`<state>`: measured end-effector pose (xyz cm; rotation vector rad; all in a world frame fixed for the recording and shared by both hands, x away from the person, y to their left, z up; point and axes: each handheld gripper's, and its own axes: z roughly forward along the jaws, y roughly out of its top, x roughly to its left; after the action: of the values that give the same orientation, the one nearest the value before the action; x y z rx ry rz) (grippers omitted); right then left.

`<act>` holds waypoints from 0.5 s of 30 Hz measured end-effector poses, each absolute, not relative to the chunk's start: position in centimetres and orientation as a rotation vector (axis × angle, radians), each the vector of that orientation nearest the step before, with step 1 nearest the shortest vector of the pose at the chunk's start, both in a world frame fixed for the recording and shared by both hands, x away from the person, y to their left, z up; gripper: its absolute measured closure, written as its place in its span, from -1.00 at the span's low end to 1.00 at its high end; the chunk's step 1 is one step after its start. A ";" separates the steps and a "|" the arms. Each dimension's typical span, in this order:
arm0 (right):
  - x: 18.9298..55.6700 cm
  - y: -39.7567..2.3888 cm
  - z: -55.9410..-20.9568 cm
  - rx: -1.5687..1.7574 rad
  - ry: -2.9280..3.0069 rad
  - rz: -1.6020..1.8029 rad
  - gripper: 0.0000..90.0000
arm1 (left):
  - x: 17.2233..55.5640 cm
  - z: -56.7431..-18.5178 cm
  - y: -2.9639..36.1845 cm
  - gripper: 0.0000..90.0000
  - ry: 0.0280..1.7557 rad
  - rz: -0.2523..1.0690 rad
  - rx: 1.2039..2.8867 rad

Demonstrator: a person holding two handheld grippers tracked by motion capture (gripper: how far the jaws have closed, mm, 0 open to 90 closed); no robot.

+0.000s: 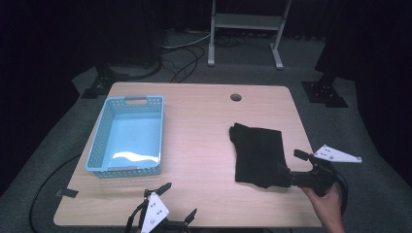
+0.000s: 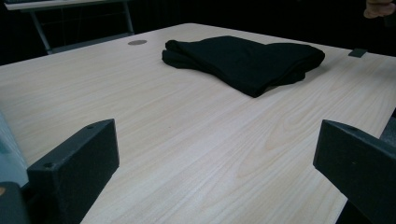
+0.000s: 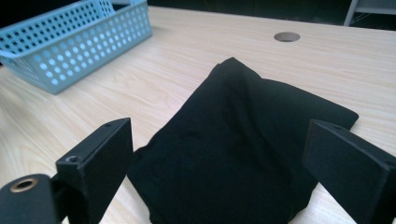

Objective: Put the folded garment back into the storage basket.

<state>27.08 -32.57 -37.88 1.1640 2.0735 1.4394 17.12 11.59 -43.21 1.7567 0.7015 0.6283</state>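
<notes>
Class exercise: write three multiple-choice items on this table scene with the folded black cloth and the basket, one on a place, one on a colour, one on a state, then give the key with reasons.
1. Where does the folded black cloth lie on the table?
A. in the basket
B. on the person's right half
C. on the floor

2. What colour is the plastic basket?
A. red
B. light blue
C. white

3. How do the jaws of the right gripper stand?
A. open, at the cloth's near edge
B. shut on the basket
C. shut on the cloth

Key: 1 B, the cloth lies right of centre in the high view. 2 B, its perforated walls are light blue. 3 A, the right gripper view shows the jaws wide apart around the cloth.
</notes>
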 end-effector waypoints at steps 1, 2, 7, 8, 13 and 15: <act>27.3 -32.4 -37.8 1.160 2.086 1.420 -0.81 | 17.1 -43.2 11.6 -1.00 0.700 0.627 1.757; 27.6 -32.2 -37.6 1.153 2.097 1.399 -0.81 | 17.1 -43.2 11.6 -1.00 0.699 0.627 1.757; 28.8 -31.7 -37.1 1.156 2.144 1.363 -0.81 | 17.2 -43.2 11.6 -1.00 0.697 0.624 1.754; 29.0 -31.6 -37.0 1.154 2.153 1.354 -0.81 | 17.2 -43.2 11.6 -1.00 0.695 0.624 1.754; 29.9 -31.3 -36.6 1.167 2.177 1.327 -0.81 | 17.2 -43.1 11.5 -1.00 0.692 0.620 1.752; 30.2 -31.2 -36.6 1.166 2.182 1.322 -0.81 | 17.2 -43.1 11.5 -1.00 0.691 0.620 1.751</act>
<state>30.15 -31.17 -36.61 1.1660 2.1821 1.3223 17.16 11.55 -43.14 1.7509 0.6909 0.6196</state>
